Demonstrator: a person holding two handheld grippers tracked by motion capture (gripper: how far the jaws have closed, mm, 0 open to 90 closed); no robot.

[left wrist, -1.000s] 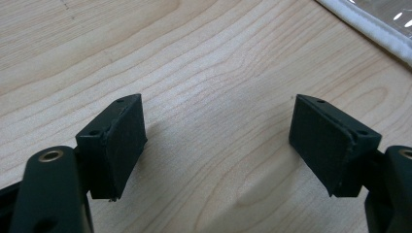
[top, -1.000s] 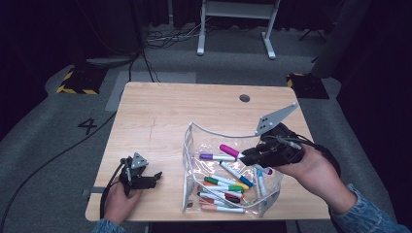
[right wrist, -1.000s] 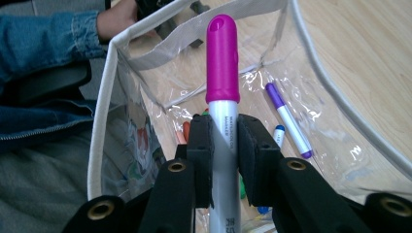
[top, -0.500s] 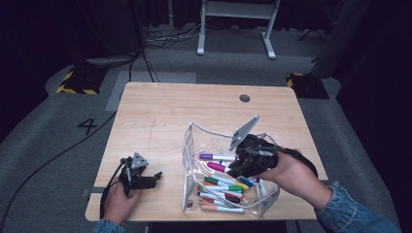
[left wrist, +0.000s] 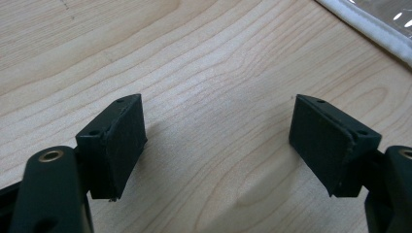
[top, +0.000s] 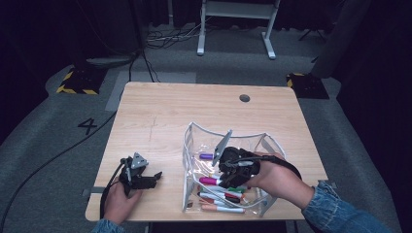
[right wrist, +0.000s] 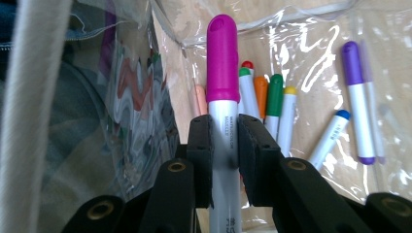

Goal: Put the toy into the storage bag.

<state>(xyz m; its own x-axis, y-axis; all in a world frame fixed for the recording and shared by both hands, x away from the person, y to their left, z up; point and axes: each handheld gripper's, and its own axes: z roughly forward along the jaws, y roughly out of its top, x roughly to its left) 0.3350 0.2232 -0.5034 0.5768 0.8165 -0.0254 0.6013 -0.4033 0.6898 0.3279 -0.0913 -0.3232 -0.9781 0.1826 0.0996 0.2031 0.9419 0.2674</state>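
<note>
My right gripper (right wrist: 224, 131) is shut on a white marker with a magenta cap (right wrist: 222, 63), held low inside a clear plastic pouch (top: 194, 141) on the wooden table. In the high view the right gripper (top: 221, 175) sits in the pouch's middle with the magenta cap (top: 208, 180) sticking out toward the left. Several other markers lie on the pouch floor, among them a purple one (right wrist: 358, 97), a blue one (right wrist: 331, 133) and a green one (right wrist: 275, 104). My left gripper (top: 156, 177) rests on the table near the front left, open with bare wood between its pads (left wrist: 121, 141).
The pouch's white trimmed edge (left wrist: 369, 29) lies just to the right of the left gripper. A round cable hole (top: 244, 98) sits near the table's far edge (top: 209, 85). Cables and a white stand's feet (top: 233, 48) are on the floor beyond.
My right gripper has come leftward and down from the pouch's right rim into the pouch, still holding the magenta marker. The left gripper has stayed put.
</note>
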